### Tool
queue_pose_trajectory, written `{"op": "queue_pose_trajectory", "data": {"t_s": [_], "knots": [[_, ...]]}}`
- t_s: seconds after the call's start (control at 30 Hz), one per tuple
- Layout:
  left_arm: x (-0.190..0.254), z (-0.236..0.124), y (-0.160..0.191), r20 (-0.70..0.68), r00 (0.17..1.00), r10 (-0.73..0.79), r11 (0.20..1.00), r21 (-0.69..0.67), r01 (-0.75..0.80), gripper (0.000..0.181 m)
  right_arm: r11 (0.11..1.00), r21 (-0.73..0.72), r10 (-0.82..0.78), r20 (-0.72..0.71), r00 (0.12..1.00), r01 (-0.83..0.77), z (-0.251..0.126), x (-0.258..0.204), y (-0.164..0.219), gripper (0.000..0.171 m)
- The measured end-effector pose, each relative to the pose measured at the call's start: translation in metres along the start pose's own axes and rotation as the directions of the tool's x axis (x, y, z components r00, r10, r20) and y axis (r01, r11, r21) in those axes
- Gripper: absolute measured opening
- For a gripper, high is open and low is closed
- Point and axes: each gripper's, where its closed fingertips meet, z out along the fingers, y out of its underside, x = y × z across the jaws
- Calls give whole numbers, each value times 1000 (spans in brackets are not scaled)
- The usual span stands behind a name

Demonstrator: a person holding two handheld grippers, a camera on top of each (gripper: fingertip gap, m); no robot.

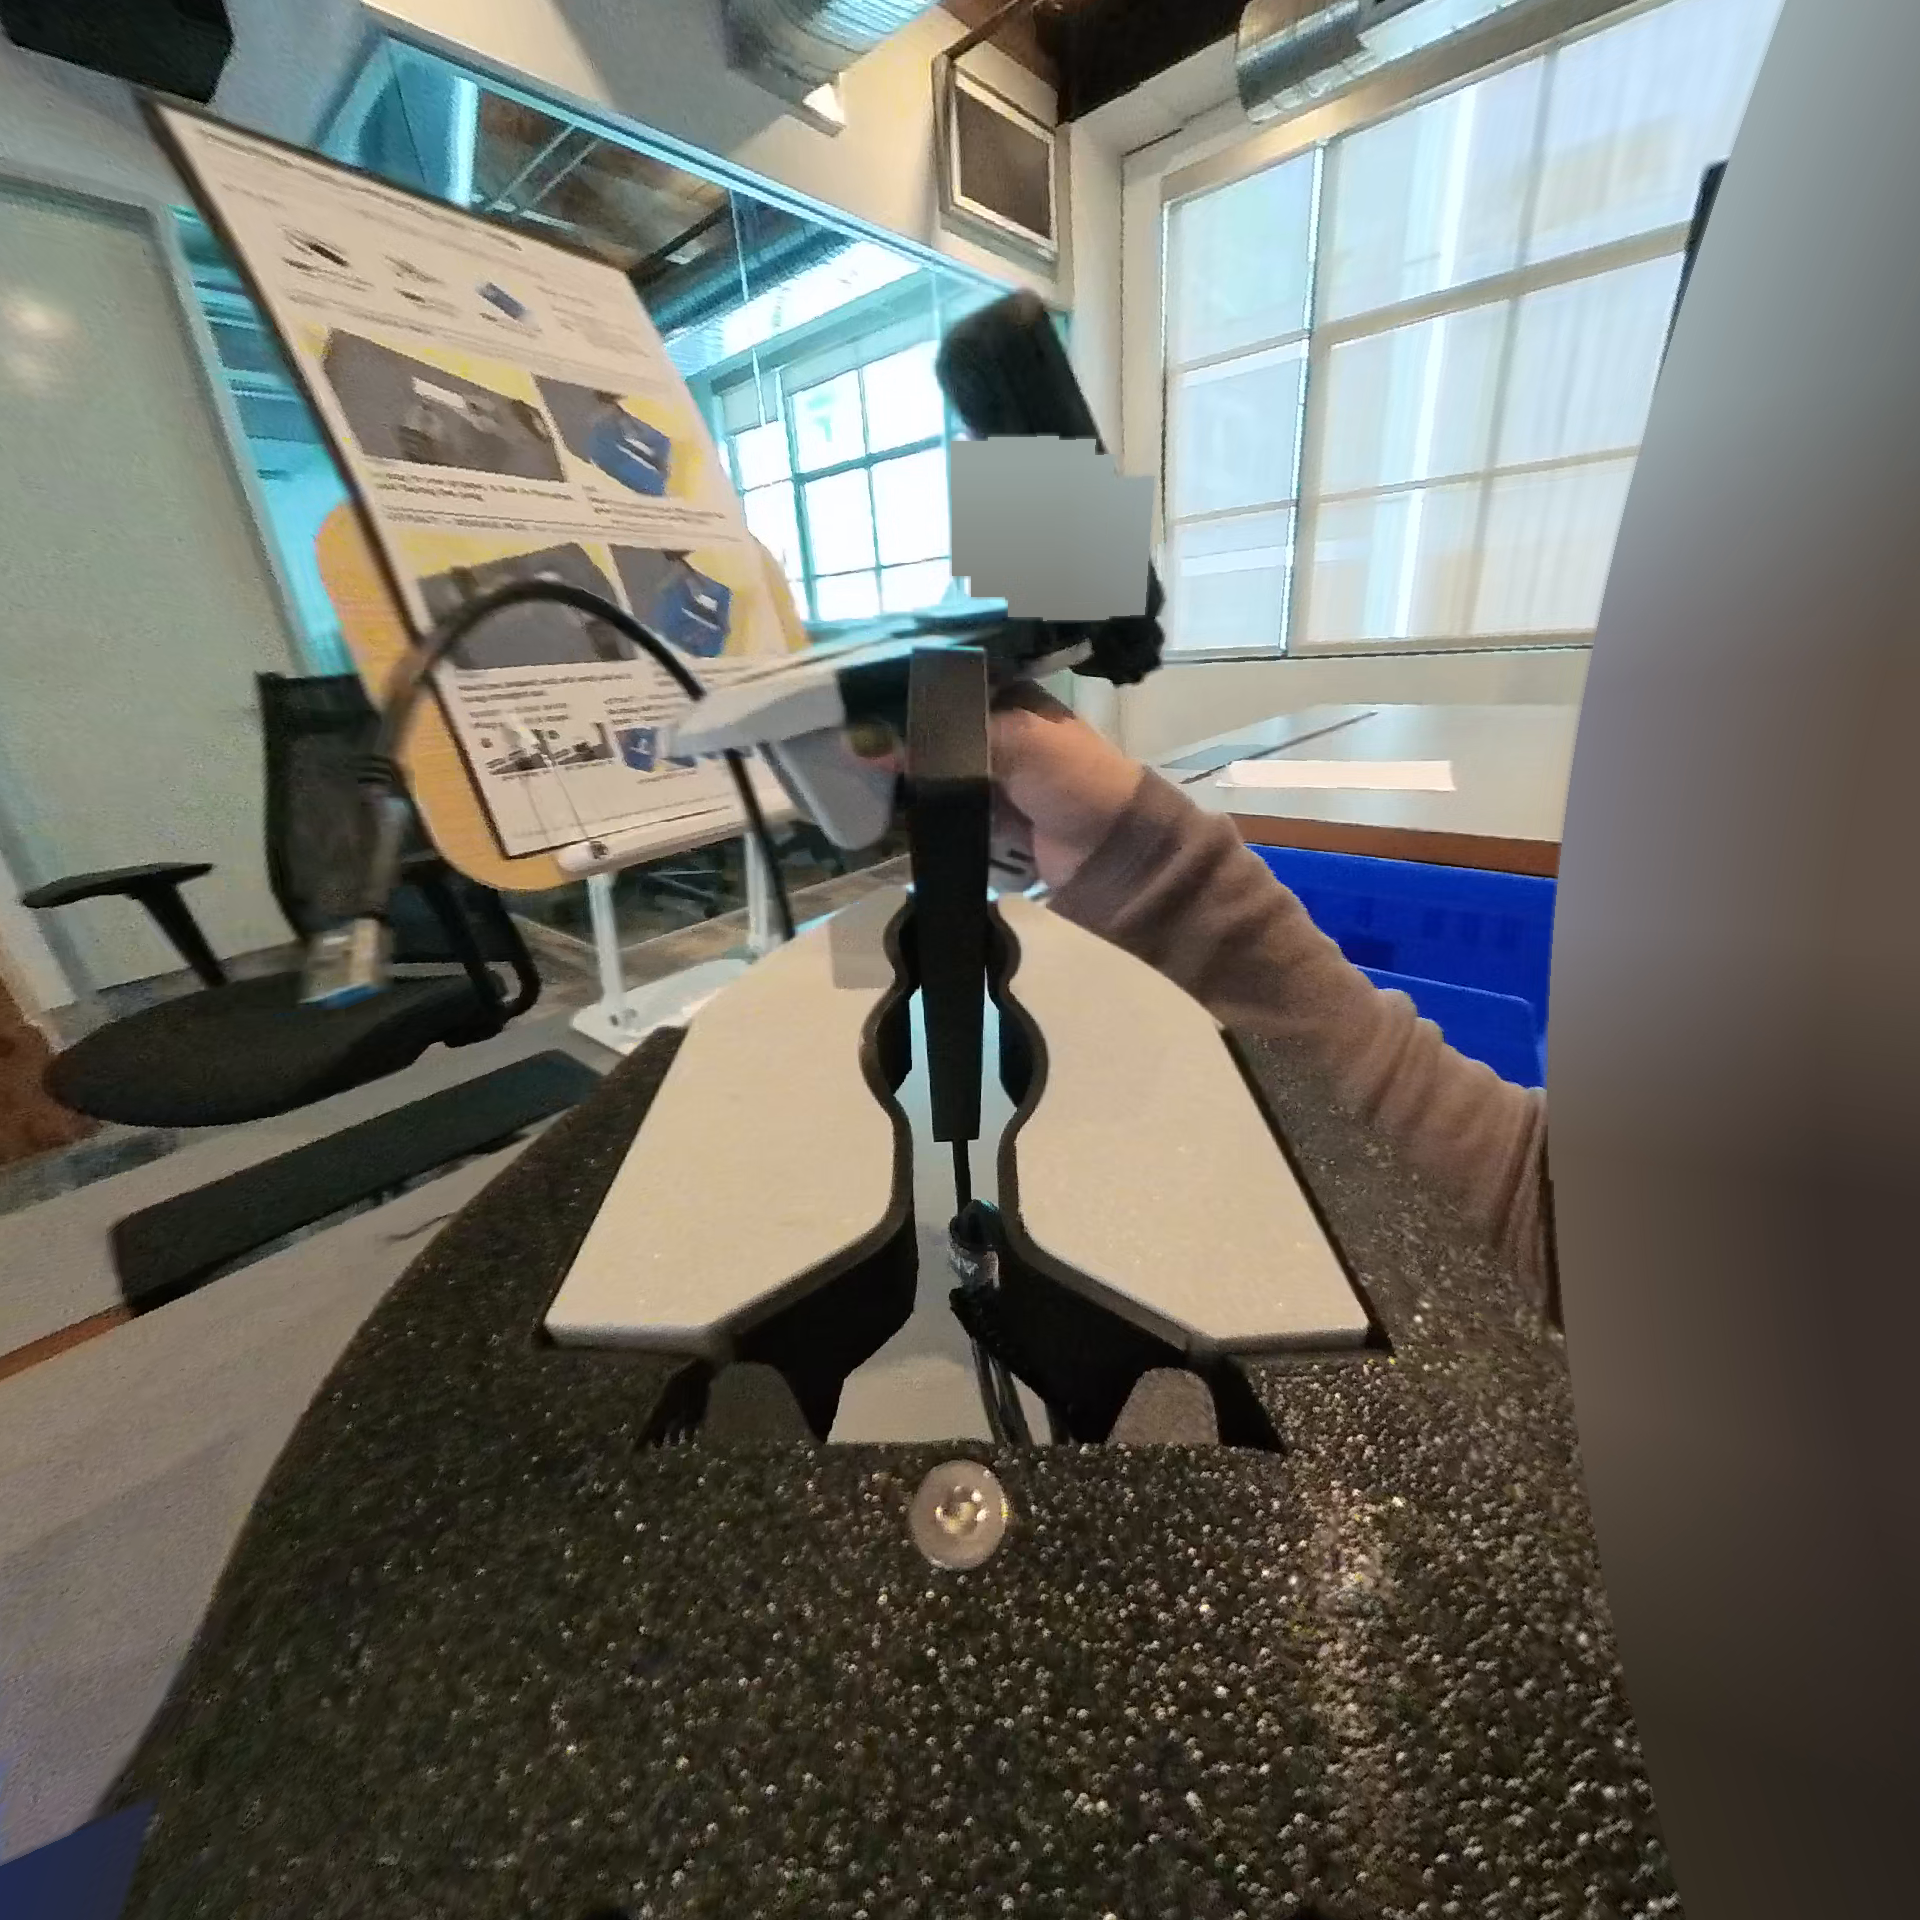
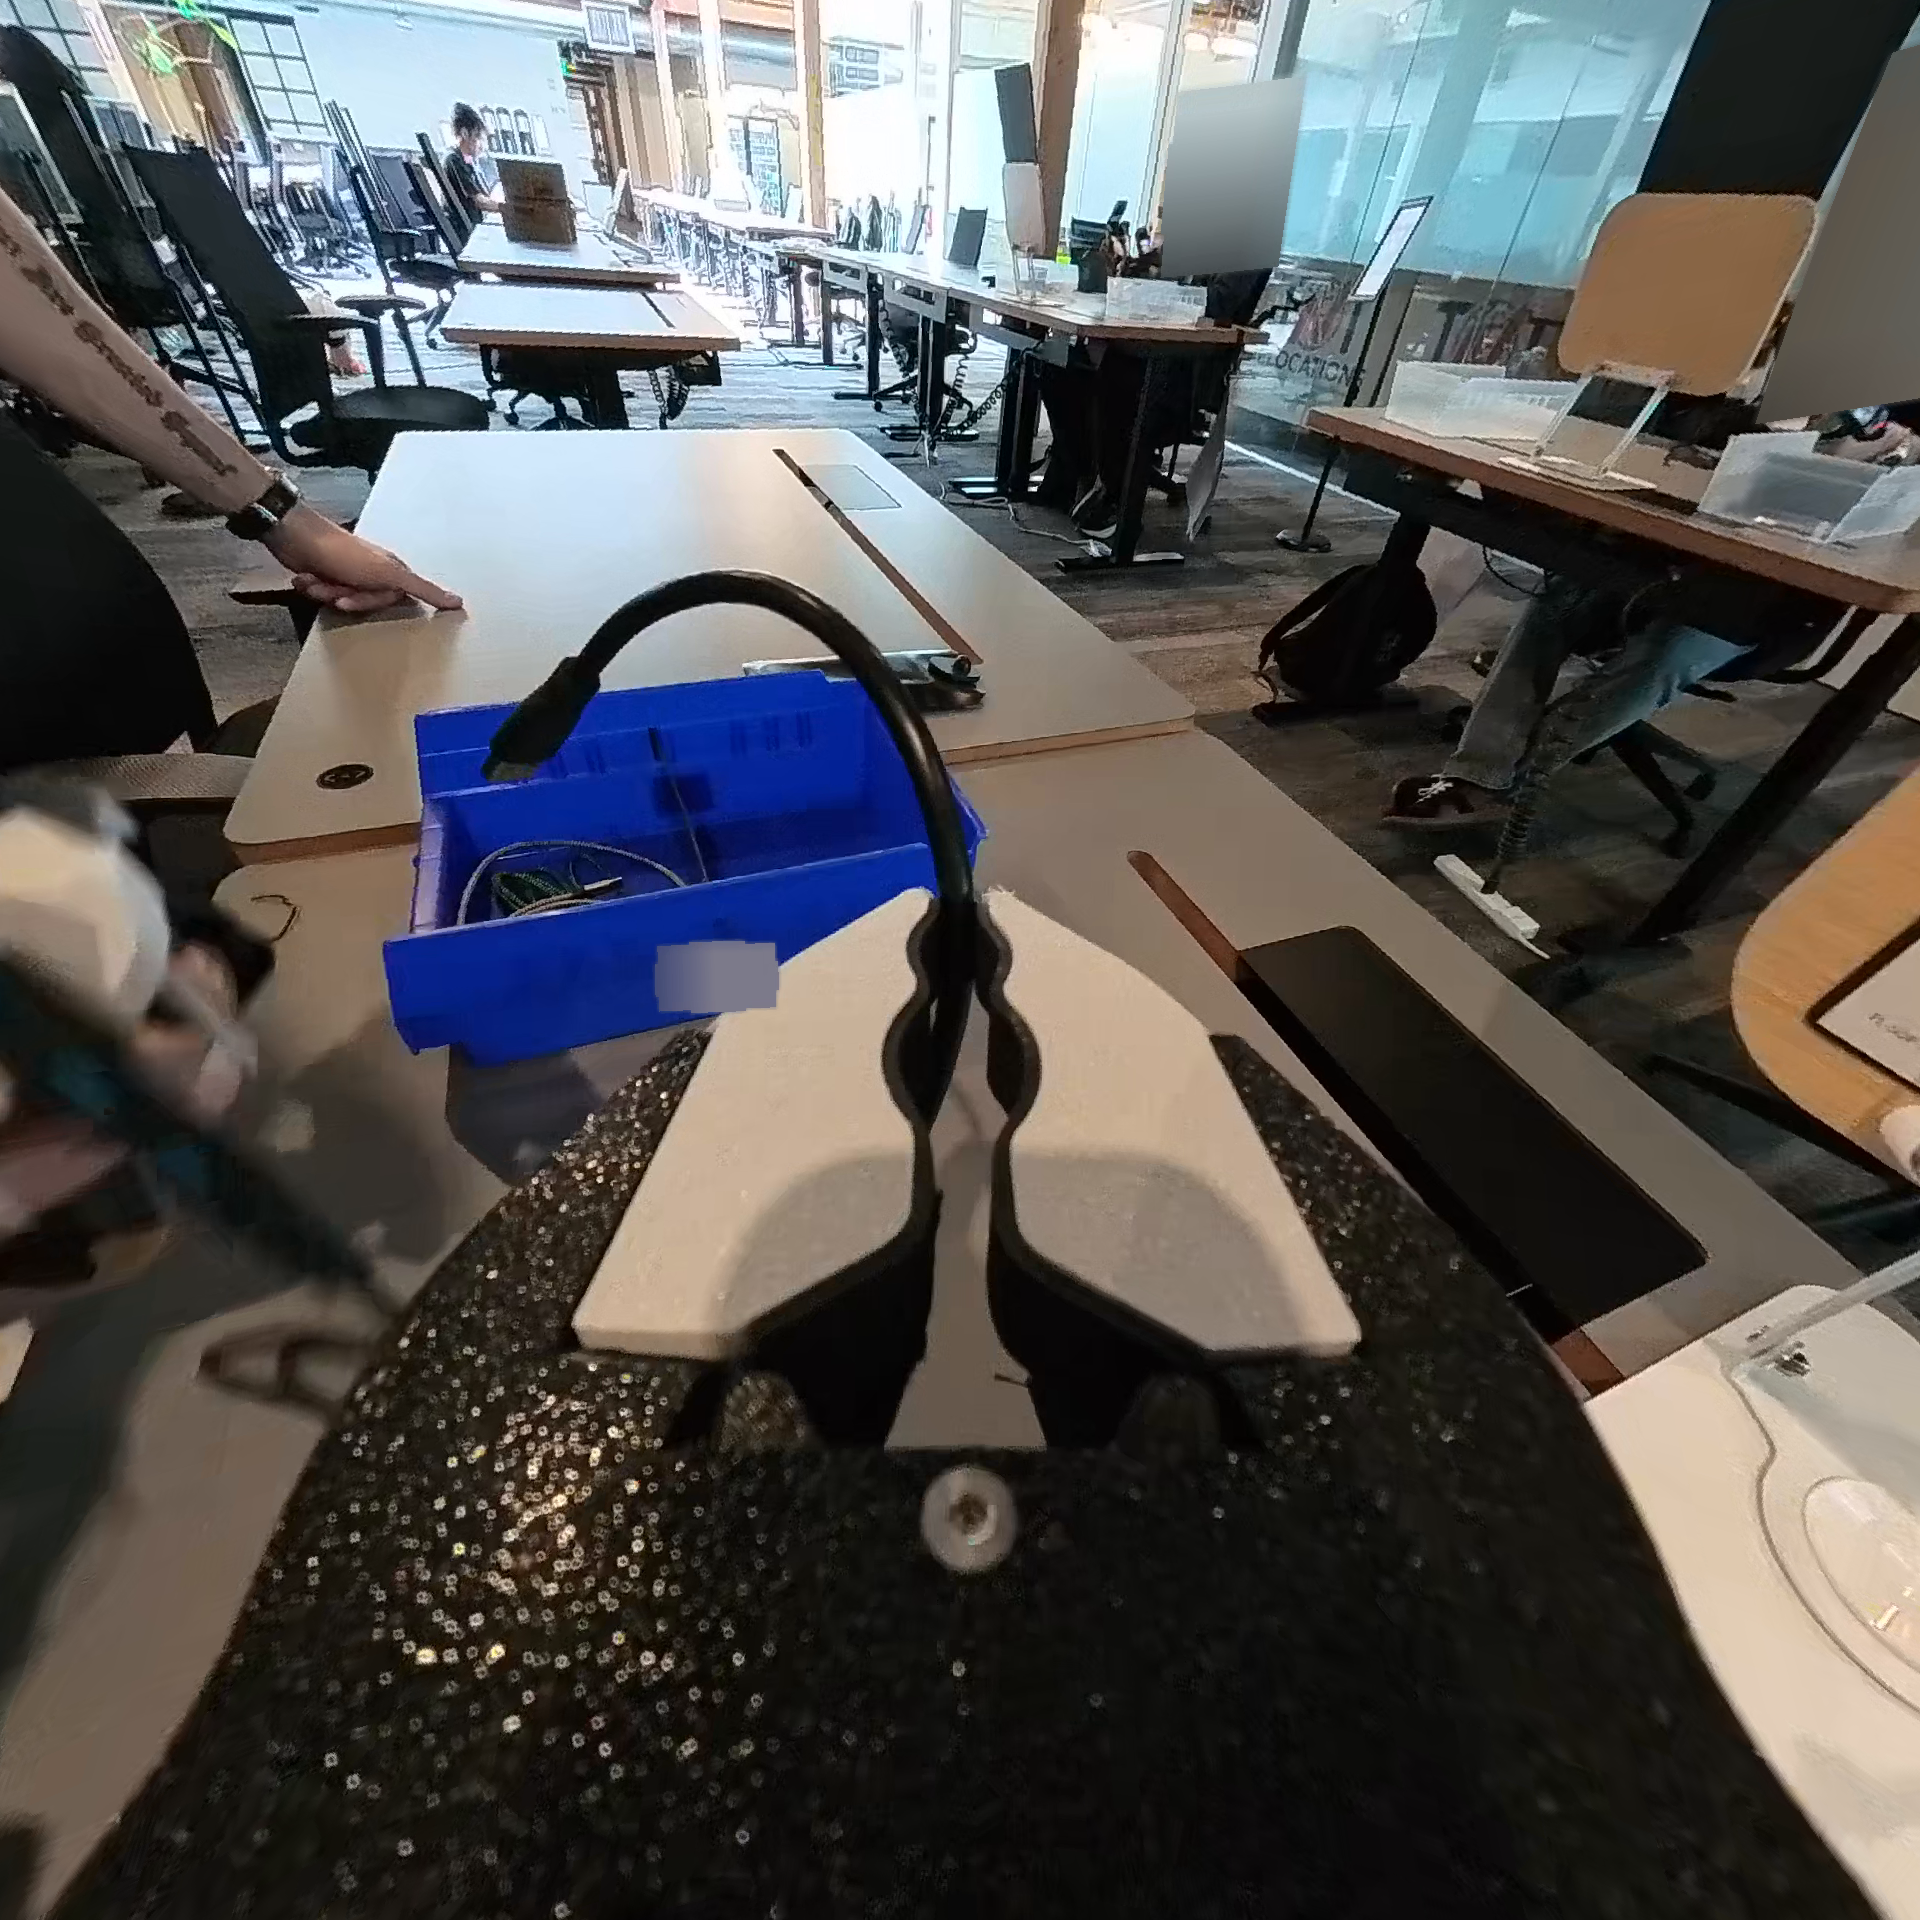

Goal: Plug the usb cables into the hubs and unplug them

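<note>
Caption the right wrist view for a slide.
Right gripper shut on a black USB cable whose plug arches over a blue bin on the desk.

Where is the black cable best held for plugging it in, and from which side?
Take the thick plug body, not the thin cord that the right gripper pinches now. The cord arcs over and the plug hangs free, pointing down-left, so it would likely wobble. Come from behind the plug, jaws on its opposite sides, tip left free.
</note>
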Motion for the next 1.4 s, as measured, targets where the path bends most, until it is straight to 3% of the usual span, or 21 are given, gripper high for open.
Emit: {"op": "queue_pose_trajectory", "data": {"t_s": [0.23, 0.47, 0.67, 0.8, 1.03, 1.33, 1.4], "knots": [[-56, -45, -27, 149, 988, -45, 997, 68, 35, 10, 1000, 2, 28, -18, 999, -28, -8, 12, 4, 4], [-75, -66, -39, 201, 978, -52, 994, 100, 32, 11, 998, -53, 25, -12, 1000, -25, -13, 12, 12, 4], [-98, -124, -71, 292, 952, -92, 986, 160, 46, 11, 911, -413, 34, 111, 993, 14, -5, -1, 80, 4], [-101, -151, -87, 363, 927, -91, 983, 180, 26, 11, 816, -578, 183, 215, 959, -26, 3, -16, 120, 4], [-91, -144, -102, 422, 906, -14, 985, 161, -60, 11, 633, -773, 332, 230, 915, -35, 24, -26, 180, 4], [-90, -128, -106, 394, 919, 30, 985, 142, -94, 11, 568, -823, 334, 213, 918, -16, 44, -21, 212, 5], [-89, -128, -101, 391, 920, 33, 985, 140, -95, 11, 571, -820, 339, 201, 919, -32, 46, -18, 213, 11]]}}
